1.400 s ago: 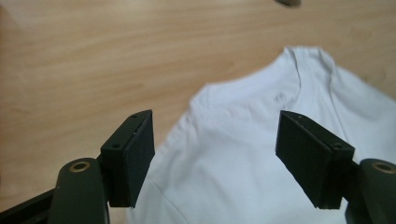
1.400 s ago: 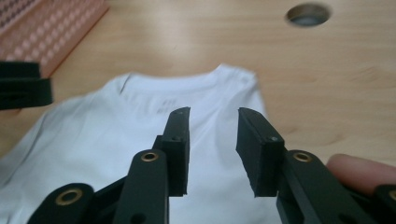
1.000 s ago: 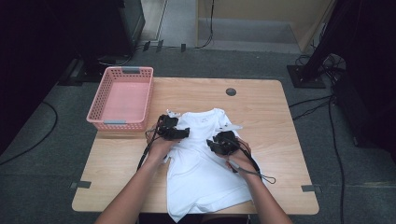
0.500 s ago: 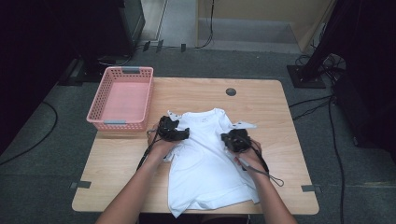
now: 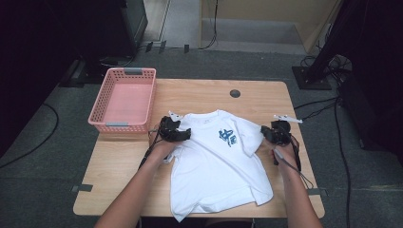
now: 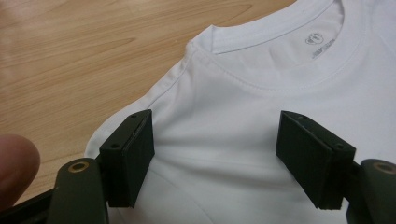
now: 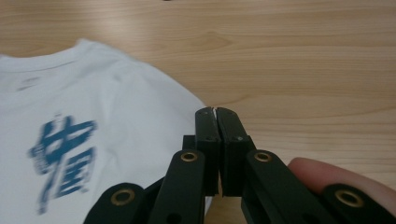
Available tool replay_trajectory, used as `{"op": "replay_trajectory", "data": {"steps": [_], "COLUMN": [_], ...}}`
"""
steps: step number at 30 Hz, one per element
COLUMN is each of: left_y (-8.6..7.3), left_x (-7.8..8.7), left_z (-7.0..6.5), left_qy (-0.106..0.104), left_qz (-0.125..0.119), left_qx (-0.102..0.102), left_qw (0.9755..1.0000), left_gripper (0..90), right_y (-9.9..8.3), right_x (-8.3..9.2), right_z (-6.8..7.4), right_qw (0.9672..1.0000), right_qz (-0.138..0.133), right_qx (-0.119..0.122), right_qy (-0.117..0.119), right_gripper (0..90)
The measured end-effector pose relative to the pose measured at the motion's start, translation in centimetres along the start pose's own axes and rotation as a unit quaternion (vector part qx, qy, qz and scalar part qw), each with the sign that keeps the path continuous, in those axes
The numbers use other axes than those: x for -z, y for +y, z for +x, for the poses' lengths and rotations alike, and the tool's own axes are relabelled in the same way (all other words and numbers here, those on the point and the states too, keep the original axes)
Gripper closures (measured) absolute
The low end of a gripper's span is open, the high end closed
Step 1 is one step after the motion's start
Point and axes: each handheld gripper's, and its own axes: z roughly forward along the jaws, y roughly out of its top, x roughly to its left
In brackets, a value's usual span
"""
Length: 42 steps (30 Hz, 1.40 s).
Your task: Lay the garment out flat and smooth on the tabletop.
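Observation:
A white T-shirt (image 5: pixel 214 166) with a blue print (image 5: pixel 228 137) lies face up on the wooden table (image 5: pixel 199 95), collar toward the far side. My left gripper (image 5: pixel 183 135) rests at the shirt's left shoulder, its jaws open over the fabric (image 6: pixel 243 121) below the collar, with nothing pinched (image 6: pixel 215 154). My right gripper (image 5: pixel 266 135) is at the shirt's right sleeve. Its jaws (image 7: pixel 217 116) are shut, with a thin white sliver of cloth between the tips. The sleeve (image 5: pixel 249 137) stretches toward it, and the print (image 7: pixel 63 154) lies to its left.
A pink plastic basket (image 5: pixel 122 124) stands at the table's back left corner, close to my left gripper. A round cable hole (image 5: pixel 235 93) is in the tabletop near the far edge. Bare wood lies beyond the collar and right of the sleeve. Cables trail on the floor at right.
My right gripper has moved to the right, drawing the shirt's right side out flat so the blue print now shows. The left gripper has stayed at the left shoulder.

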Motion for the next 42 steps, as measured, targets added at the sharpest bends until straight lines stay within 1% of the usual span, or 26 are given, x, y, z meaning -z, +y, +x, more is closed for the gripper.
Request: {"op": "replay_trajectory", "data": {"steps": [1, 3, 4, 5, 6, 7, 8, 9, 10, 13, 15, 17, 18, 20, 21, 23, 26, 29, 30, 31, 32, 36, 38, 39, 40, 42], "left_y": [0.0, 0.2, 0.3, 0.3, 0.3, 0.3, 0.3, 0.3, 0.3, 0.4, 0.4, 0.3, 0.3, 0.3, 0.3, 0.3, 0.2, 0.2, 0.3, 0.3, 0.4, 0.6, 0.8, 0.8, 0.9, 0.9], "left_x": [0.0, 0.0, 0.1, 0.1, 0.1, 0.2, 0.3, 0.4, 0.5, 0.8, 0.7, 0.5, 0.4, 0.4, 0.4, 0.3, 0.3, 0.4, 0.4, 0.5, 0.8, 1.8, 2.5, 2.5, 3.1, 3.8], "left_z": [0.0, 0.2, 0.3, 0.5, 0.6, 0.7, 0.7, 0.8, 0.8, 1.0, 0.9, 0.8, 0.7, 0.6, 0.6, 0.5, 0.5, 0.7, 0.7, 0.8, 0.9, 1.3, 1.8, 1.8, 2.4, 2.9], "left_qy": [0.000, -0.011, -0.016, -0.018, -0.017, -0.012, -0.010, -0.009, -0.007, -0.005, -0.007, -0.006, -0.004, -0.003, -0.003, -0.001, -0.003, -0.009, -0.008, -0.006, -0.005, -0.015, -0.020, -0.020, -0.028, -0.036], "left_qz": [0.000, 0.007, 0.008, 0.008, 0.010, 0.011, 0.010, 0.009, 0.009, 0.007, 0.013, 0.019, 0.017, 0.016, 0.016, 0.016, 0.015, 0.013, 0.015, 0.016, 0.015, 0.001, -0.001, -0.001, 0.000, -0.002], "left_qx": [0.000, 0.000, 0.005, 0.011, 0.017, 0.019, 0.020, 0.021, 0.023, 0.032, 0.036, 0.034, 0.031, 0.032, 0.030, 0.026, 0.022, 0.027, 0.030, 0.036, 0.041, 0.051, 0.062, 0.062, 0.075, 0.088], "left_qw": [1.0000, 0.9999, 0.9998, 0.9997, 0.9997, 0.9997, 0.9997, 0.9997, 0.9997, 0.9994, 0.9993, 0.9992, 0.9994, 0.9994, 0.9994, 0.9995, 0.9996, 0.9995, 0.9994, 0.9992, 0.9990, 0.9986, 0.9979, 0.9979, 0.9968, 0.9955], "left_gripper": [27.0, 26.1, 26.1, 26.0, 23.3, 21.4, 21.4, 21.4, 21.4, 21.4, 21.4, 21.4, 21.4, 21.4, 21.4, 21.4, 21.4, 21.4, 21.3, 21.0, 19.2, 19.3, 19.3, 19.3, 19.4, 19.3], "right_y": [0.0, 0.3, 0.4, 0.5, 0.6, 0.6, 0.6, 0.5, 0.5, 0.7, 0.8, 0.8, 0.8, 0.6, 0.3, -0.1, -0.6, -0.9, -0.9, -0.9, -1.0, -1.0, -1.0, -1.0, -1.0, -1.0], "right_x": [0.0, -0.5, -0.8, -1.0, -1.0, -0.9, -0.8, -0.7, -0.8, -1.3, -2.0, -3.0, -3.6, -4.8, -5.6, -6.6, -7.4, -7.5, -7.5, -7.5, -7.5, -7.4, -7.2, -7.2, -7.1, -7.0], "right_z": [0.0, -1.0, -1.5, -1.8, -2.0, -1.9, -1.7, -1.4, -0.8, 1.7, 3.4, 5.0, 5.8, 7.1, 7.7, 8.3, 8.4, 7.9, 7.9, 7.9, 7.8, 7.4, 6.9, 6.7, 6.4, 5.8], "right_qw": [1.0000, 0.9995, 0.9989, 0.9976, 0.9956, 0.9941, 0.9937, 0.9940, 0.9950, 0.9981, 0.9984, 0.9976, 0.9973, 0.9969, 0.9972, 0.9979, 0.9987, 0.9989, 0.9987, 0.9984, 0.9976, 0.9968, 0.9967, 0.9966, 0.9968, 0.9967], "right_qz": [0.000, 0.003, 0.002, -0.003, -0.012, -0.023, -0.037, -0.044, -0.049, -0.056, -0.057, -0.056, -0.054, -0.046, -0.041, -0.030, -0.022, -0.024, -0.023, -0.020, -0.015, -0.009, -0.008, -0.008, -0.008, -0.008], "right_qx": [0.000, -0.013, -0.018, -0.030, -0.045, -0.065, -0.074, -0.073, -0.064, -0.023, 0.006, 0.029, 0.042, 0.060, 0.060, 0.058, 0.044, 0.039, 0.044, 0.050, 0.059, 0.067, 0.069, 0.069, 0.066, 0.065], "right_qy": [0.000, -0.028, -0.042, -0.063, -0.081, -0.084, -0.075, -0.069, -0.059, -0.012, 0.005, 0.028, 0.028, 0.020, 0.015, 0.000, -0.015, -0.012, -0.013, -0.019, -0.033, -0.042, -0.042, -0.043, -0.044, -0.049], "right_gripper": [89.6, 89.3, 88.3, 82.3, 78.8, 75.4, 71.9, 70.6, 68.4, 61.6, 57.4, 52.5, 50.6, 47.4, 45.0, 41.2, 34.3, 29.8, 27.8, 25.7, 22.9, 18.9, 18.2, 18.2, 18.1, 17.5]}}
